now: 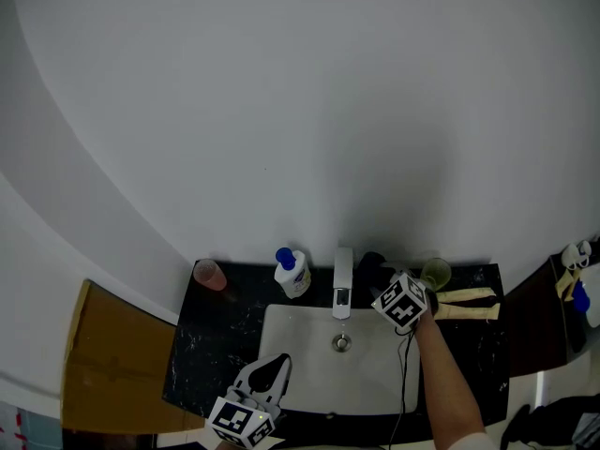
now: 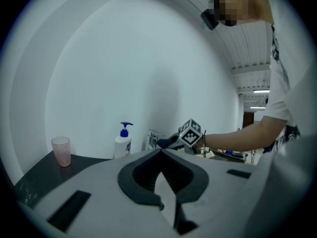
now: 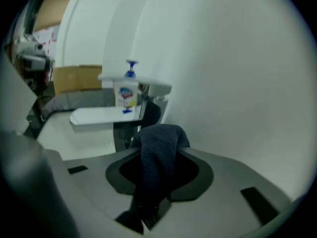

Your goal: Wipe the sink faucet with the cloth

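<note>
From the head view, a dark speckled countertop (image 1: 216,345) stands against a plain white wall (image 1: 281,111), and a white sink (image 1: 300,364) is set into it. The faucet (image 1: 343,279) is at the back edge of the sink, in the middle. To its left are a soap bottle (image 1: 292,274) with a blue pump and, further left, a pink cup (image 1: 210,275). A green cup (image 1: 435,274) is on the right side. A cardboard box (image 1: 117,364) is on the floor beside the counter, at the left. The right gripper (image 1: 382,279) reaches just beside the right side of the faucet with the dark cloth (image 1: 370,263). The left gripper (image 1: 272,364) is over the front left corner of the sink, well apart from the faucet.

In the left gripper view, the left gripper (image 2: 161,152) has its jaws pressed together with nothing between them. Beyond them are the pink cup (image 2: 61,150), the soap bottle (image 2: 123,142) and the faucet (image 2: 151,140), and the person's arm (image 2: 237,138) comes in from the right.

In the right gripper view, the right gripper (image 3: 159,133) pinches the cloth (image 3: 158,152), which bulges out above the jaw tips. The flat spout of the faucet (image 3: 104,116) is just ahead. Whether the cloth touches the faucet, I cannot tell. The soap bottle (image 3: 126,93) shows behind the faucet.
</note>
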`<state>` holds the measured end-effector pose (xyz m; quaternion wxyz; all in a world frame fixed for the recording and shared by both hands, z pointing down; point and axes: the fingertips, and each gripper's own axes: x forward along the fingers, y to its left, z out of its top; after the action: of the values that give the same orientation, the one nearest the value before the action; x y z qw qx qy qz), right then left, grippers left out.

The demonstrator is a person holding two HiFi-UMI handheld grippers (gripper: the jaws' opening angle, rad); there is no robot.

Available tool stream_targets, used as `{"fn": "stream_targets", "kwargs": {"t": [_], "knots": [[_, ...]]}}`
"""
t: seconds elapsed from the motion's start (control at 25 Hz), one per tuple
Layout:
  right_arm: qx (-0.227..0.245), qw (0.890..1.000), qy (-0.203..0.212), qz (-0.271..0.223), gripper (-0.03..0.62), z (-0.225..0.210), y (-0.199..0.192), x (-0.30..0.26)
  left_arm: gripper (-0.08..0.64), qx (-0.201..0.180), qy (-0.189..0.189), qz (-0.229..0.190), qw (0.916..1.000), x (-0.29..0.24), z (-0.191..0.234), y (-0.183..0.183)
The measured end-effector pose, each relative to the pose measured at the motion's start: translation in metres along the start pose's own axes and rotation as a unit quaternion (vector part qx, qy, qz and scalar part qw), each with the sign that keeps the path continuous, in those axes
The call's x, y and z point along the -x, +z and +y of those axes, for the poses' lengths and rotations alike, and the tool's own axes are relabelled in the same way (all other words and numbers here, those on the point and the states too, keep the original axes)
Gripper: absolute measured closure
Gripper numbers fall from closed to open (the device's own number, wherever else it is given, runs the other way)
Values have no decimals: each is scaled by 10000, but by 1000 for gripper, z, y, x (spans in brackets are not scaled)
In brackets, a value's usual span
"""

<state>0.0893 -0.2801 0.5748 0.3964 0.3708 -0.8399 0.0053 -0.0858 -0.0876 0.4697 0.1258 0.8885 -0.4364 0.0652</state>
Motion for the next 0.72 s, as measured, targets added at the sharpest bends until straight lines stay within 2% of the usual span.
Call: {"fn": "stream_targets", "kwargs": {"t": [0.04, 0.12, 0.24, 0.36, 0.48, 0.56, 0.6, 0.72], "knots": [[185, 9994, 15, 299, 468, 8, -11, -11, 558, -2, 0, 1, 10000, 1, 0, -1], [356, 9979, 114, 538, 468, 21, -20, -28, 558, -21, 39, 24, 10000, 2, -1, 2], [184, 9990, 214, 349, 468, 25, -10, -35, 558, -29, 120, 45, 9999, 5, -1, 7], [-224, 9988, 165, -399, 468, 9, 20, -8, 558, -6, 125, 10, 9999, 6, 2, 3], [-506, 9872, 75, -1510, 468, -15, 66, 36, 558, 20, 155, 6, 9999, 6, 4, 2], [-637, 9810, 16, -1834, 468, -26, 80, 55, 558, 28, 162, -9, 9999, 7, 4, 4], [-551, 9843, -57, -1678, 468, -29, 75, 55, 558, 26, 155, -19, 9999, 6, 4, 5], [100, 9984, -171, -527, 468, -19, 33, 28, 558, 23, 147, -33, 9999, 6, 3, 10]]}}
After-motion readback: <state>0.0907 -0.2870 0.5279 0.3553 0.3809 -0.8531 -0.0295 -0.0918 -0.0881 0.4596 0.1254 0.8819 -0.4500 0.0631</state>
